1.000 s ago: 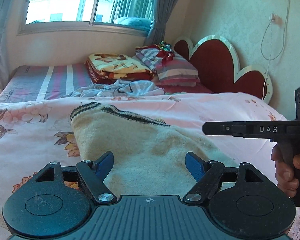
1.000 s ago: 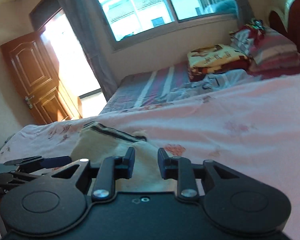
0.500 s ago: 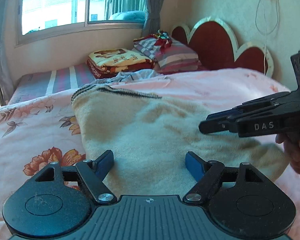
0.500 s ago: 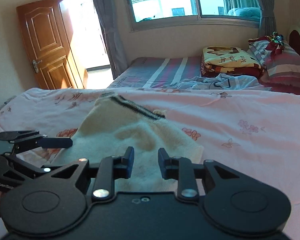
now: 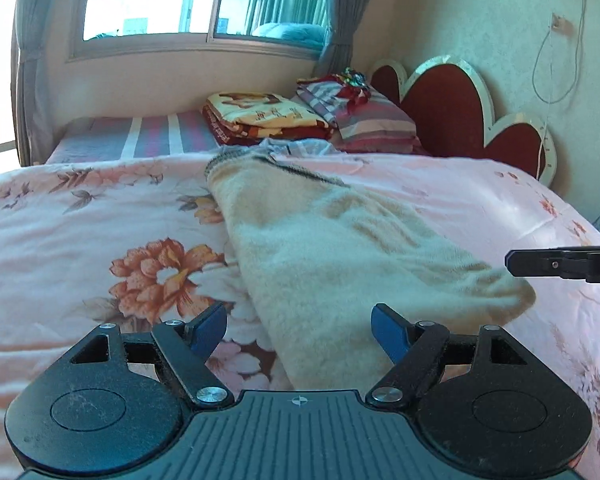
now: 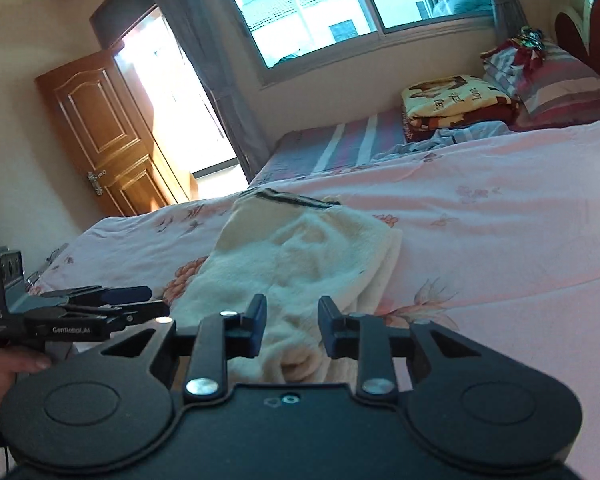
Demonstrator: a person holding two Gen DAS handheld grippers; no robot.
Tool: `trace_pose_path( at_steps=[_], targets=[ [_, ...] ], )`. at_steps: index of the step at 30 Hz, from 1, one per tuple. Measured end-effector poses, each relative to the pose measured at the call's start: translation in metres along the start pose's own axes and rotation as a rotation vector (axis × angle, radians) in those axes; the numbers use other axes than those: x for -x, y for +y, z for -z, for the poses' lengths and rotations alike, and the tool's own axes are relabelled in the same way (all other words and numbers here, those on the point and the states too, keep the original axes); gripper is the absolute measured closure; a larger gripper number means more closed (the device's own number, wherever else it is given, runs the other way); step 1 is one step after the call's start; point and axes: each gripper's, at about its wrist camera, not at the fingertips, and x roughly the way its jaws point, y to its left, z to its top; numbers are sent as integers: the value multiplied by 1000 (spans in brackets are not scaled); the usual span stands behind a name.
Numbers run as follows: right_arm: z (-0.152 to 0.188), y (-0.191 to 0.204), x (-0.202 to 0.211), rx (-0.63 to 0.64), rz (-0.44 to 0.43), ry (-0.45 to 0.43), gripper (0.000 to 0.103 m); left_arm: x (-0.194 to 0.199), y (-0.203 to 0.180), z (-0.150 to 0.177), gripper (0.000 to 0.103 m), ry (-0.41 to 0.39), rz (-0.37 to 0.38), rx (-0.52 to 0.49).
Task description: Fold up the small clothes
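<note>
Left gripper (image 5: 299, 330) gaping, right gripper (image 6: 292, 330) narrowly parted, both empty; cream garment (image 5: 352, 256) near end hidden behind them

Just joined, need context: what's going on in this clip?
A person holds a two-finger gripper in each hand over a bed with a pink floral cover. A cream fleece garment with a dark-striped cuff lies on it, apparently folded over lengthwise. The left gripper is open above the garment's near end, gripping nothing. The right gripper is open too, near the garment's other edge, holding nothing. Folded blankets sit by the headboard.
</note>
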Motion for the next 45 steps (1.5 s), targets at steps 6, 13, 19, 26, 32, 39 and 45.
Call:
trace_pose_path(
  at_steps=[6,13,19,26,32,39,45],
  targets=[
    [19,-14,-25,-37,93,70,88,-14,8,12,24,58,37,119],
    [-3,-65,-23,-425,-52,12,40,-20,49,-6,23,-2,160,369],
    [-9,-101,-60,-579,-82,102,40,-54,73,-9,8,72,216,528],
    [-11,-111,-92,-611,-167,190,42,-101,88,-3,38,201,373,647],
    [-25,-102,-116,-549,-188,249,58,-126,87,-11,38,201,410,686],
    [-32,-76,-111,-378,-127,211,74,-138,25,-50,54,216,247,355],
    [-38,-51,-84,-338,-132,136,77,-121,10,-64,63,171,266,319]
  ],
)
